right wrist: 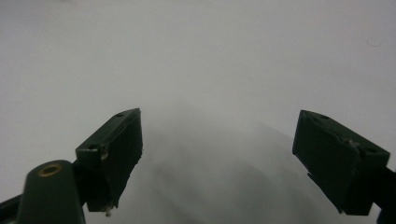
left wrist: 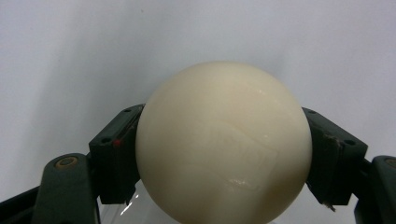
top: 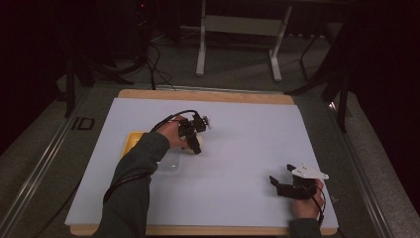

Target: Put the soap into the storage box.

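Observation:
My left gripper (top: 194,142) is shut on a smooth cream-white ball (top: 193,146), left of the middle of the white mat (top: 247,144). In the left gripper view the ball (left wrist: 224,144) sits between the two black pads (left wrist: 116,154), which press on its sides, and its lower part is cut off by the frame. My right gripper (top: 280,173) rests near the mat's front right corner, held by a hand. Its jaws stand wide apart in the right gripper view (right wrist: 217,140), with only bare mat between them.
A yellow flat object (top: 132,141) and a clear plastic tray or lid (top: 171,164) lie by the left forearm. The mat covers a wooden tabletop (top: 198,94). Beyond the table are a dark floor, cables and a white frame's legs (top: 200,54).

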Available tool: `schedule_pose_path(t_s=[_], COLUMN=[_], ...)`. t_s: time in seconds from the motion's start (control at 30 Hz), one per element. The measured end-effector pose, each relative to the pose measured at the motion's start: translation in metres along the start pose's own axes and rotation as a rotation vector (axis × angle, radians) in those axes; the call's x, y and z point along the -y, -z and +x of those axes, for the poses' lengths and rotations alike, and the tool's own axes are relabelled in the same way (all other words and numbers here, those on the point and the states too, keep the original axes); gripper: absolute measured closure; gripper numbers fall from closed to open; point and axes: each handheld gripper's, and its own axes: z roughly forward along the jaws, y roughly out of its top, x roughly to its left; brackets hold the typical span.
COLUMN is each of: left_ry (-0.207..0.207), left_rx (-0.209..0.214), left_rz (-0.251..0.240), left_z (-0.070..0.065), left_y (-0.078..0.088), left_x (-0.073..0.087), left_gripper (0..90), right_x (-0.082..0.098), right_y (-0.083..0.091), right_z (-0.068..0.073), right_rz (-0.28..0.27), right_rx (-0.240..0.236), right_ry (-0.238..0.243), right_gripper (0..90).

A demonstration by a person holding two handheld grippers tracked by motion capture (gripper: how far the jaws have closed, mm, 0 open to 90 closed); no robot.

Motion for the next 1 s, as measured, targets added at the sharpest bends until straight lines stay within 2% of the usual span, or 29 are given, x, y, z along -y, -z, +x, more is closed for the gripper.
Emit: schedule_pose_path(t_s=[0.07,0.37,0.57,1.0], left_ry=[-0.010,-0.003,-0.002,0.040], left_rx=[-0.005,0.001,-0.003,-0.022], left_rz=[0.008,-0.015,-0.012,-0.029], left_z=[0.000,0.002,0.003,0.011], left_y=[0.003,0.018,0.023,0.038], left_x=[0.001,0.009,0.015,0.041], left_gripper=[24.1,24.1,24.1,24.1], right_x=[0.000,0.000,0.000,0.000], right_y=[0.000,0.000,0.000,0.000], right_z=[0.000,0.000,0.000,0.000], right_rz=[0.000,0.000,-0.001,-0.001], right_rx=[0.000,0.001,0.001,0.004], right_ry=[0.000,0.000,0.001,0.002], right_gripper=[15.9,15.9,15.9,15.9])
